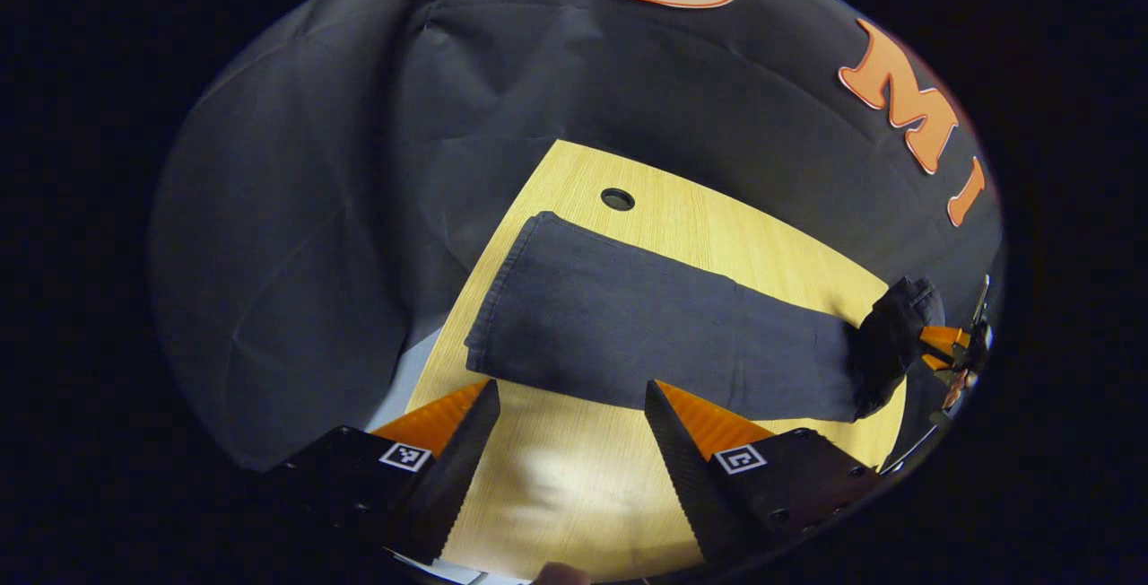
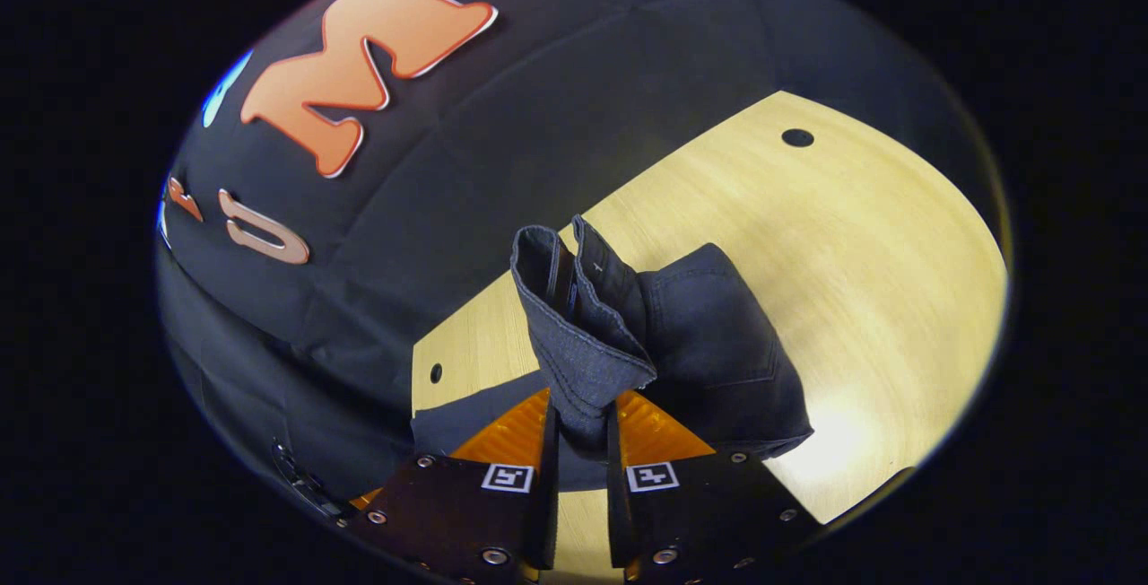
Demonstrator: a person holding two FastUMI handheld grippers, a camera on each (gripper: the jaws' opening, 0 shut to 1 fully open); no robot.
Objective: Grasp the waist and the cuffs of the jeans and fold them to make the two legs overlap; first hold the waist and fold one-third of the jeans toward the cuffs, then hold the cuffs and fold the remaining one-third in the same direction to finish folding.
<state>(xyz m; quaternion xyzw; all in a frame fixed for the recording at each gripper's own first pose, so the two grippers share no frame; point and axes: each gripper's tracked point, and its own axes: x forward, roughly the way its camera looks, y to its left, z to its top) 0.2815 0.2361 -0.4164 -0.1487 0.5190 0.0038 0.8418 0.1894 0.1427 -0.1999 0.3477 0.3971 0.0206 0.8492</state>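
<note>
Dark jeans point(image 1: 646, 334) lie lengthwise on the wooden table point(image 1: 574, 486), the legs one over the other and the cuffs at the left end. My left gripper point(image 1: 569, 388) is open just short of the near edge of the legs, holding nothing. At the far right of the left gripper view, the waist end point(image 1: 897, 334) is bunched and raised in the other gripper point(image 1: 942, 347). In the right gripper view, my right gripper point(image 2: 583, 428) is shut on the waist point(image 2: 583, 334), which stands up in a crumpled fold above the table point(image 2: 852, 235).
The black cloth wall point(image 1: 314, 253) hangs behind and around the table. A round hole point(image 1: 617, 199) sits in the tabletop beyond the jeans; the right gripper view shows two such holes point(image 2: 796, 137) point(image 2: 436, 373). Bare wood lies in front of the left gripper.
</note>
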